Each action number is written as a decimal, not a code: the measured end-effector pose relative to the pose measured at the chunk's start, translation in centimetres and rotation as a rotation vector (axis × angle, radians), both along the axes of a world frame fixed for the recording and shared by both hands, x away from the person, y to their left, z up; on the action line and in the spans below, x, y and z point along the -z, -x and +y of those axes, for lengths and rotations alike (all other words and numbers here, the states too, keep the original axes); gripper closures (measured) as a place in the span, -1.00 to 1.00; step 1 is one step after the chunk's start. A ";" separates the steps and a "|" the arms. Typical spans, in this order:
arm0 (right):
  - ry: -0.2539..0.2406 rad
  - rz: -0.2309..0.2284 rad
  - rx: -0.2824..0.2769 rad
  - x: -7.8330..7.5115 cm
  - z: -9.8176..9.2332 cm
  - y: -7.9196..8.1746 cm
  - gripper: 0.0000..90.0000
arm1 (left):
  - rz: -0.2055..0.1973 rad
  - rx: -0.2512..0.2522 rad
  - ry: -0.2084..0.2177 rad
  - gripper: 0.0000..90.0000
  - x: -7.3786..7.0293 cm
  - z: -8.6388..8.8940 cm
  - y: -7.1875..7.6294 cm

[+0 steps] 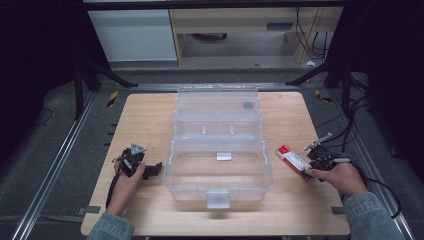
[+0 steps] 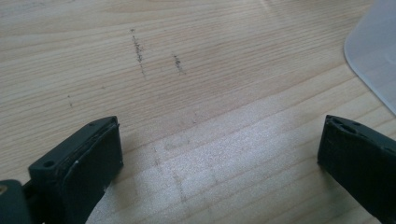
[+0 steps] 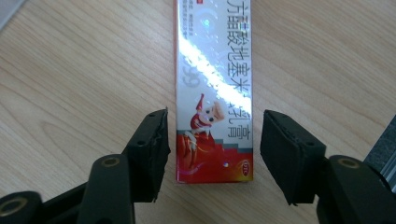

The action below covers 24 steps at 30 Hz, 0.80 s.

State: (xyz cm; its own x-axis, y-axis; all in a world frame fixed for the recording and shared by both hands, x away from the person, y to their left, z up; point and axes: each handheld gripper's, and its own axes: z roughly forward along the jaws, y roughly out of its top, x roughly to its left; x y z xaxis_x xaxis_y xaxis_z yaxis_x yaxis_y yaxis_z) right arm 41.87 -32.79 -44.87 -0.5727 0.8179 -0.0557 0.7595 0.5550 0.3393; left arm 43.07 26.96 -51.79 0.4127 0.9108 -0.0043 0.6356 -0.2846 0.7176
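A long red and silver carton [image 1: 292,159] with printed characters and a cartoon figure lies flat on the wooden table [image 1: 145,120], right of a clear plastic box [image 1: 171,165]. My right gripper [image 1: 305,170] is at the carton's near end. In the right gripper view the carton [image 3: 215,93] lies between the two black jaws of the right gripper [image 3: 212,126], with a narrow gap on each side, so the pads do not press on it. My left gripper [image 1: 152,169] rests left of the box, held in a hand. Its jaws stand wide apart, the left gripper [image 2: 219,135] over bare wood.
The clear box stands mid-table with its lid [image 1: 217,100] folded open at the back and a latch [image 1: 218,198] at the front. A corner of the box [image 2: 376,51] is near the left gripper. Cables [image 1: 380,185] trail off the right table edge.
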 end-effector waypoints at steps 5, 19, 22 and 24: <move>0.010 0.025 -0.002 0.1 0.2 0.3 0.05 | 0.000 0.002 0.000 -1.00 0.0 0.0 0.0; 0.015 0.076 -0.024 0.5 1.2 0.1 0.00 | 0.001 0.005 -0.002 -1.00 0.0 0.0 0.0; 0.024 0.096 -0.022 0.7 1.3 -0.2 0.02 | 0.001 0.005 -0.002 -1.00 0.0 0.0 0.0; 0.027 0.101 -0.024 0.8 1.4 -0.3 0.03 | 0.001 0.005 -0.002 -1.00 0.0 0.0 0.0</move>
